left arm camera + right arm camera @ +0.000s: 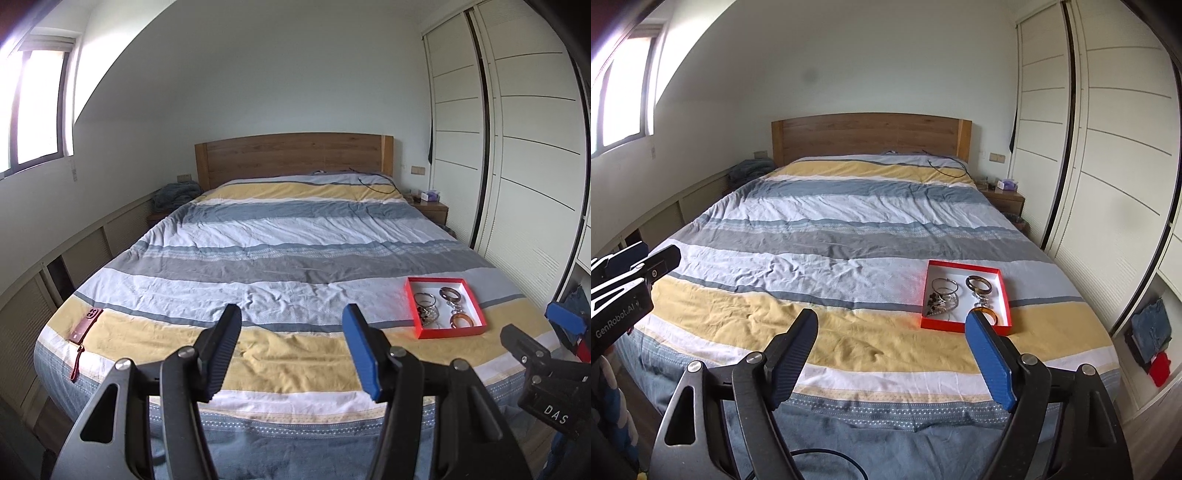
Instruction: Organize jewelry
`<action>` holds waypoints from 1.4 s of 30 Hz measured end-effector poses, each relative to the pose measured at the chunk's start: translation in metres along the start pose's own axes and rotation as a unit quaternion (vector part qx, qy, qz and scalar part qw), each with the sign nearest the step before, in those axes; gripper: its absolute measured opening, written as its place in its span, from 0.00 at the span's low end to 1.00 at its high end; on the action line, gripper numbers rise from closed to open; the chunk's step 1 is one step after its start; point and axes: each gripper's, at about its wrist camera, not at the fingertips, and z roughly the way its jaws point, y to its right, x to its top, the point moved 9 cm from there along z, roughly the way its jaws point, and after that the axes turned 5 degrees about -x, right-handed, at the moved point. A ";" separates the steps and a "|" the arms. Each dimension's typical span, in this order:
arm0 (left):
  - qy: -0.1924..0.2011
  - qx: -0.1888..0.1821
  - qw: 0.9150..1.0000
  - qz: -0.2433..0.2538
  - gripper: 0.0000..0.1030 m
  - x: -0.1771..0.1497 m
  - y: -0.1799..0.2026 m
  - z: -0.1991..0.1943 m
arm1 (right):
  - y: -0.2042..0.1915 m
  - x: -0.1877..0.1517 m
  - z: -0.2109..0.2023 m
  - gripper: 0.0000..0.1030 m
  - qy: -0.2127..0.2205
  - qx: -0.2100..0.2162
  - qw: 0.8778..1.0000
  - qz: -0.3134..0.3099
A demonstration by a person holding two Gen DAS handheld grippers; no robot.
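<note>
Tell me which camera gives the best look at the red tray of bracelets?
The right wrist view: the red tray lies nearer the middle and larger, though a blue fingertip overlaps its near corner. The left wrist view shows the tray whole and unobstructed, but smaller and off to the right.

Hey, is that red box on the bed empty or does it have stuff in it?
Not empty. The red box lies open on the bedspread, with several bangles and other jewelry inside.

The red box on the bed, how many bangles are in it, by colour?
In the red box:
Silver bangles: 2, overlapping
Dark brown bangle: 1
Orange-amber bangle: 1
Total: 4 bangles

A tangled heap of smaller jewelry also lies in the box; its pieces are too small to count.
</note>
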 end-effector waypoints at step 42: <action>-0.010 -0.024 0.999 -0.022 0.57 -0.032 -0.013 0.020 | -0.018 -0.020 0.001 0.83 0.013 -0.011 0.998 -0.052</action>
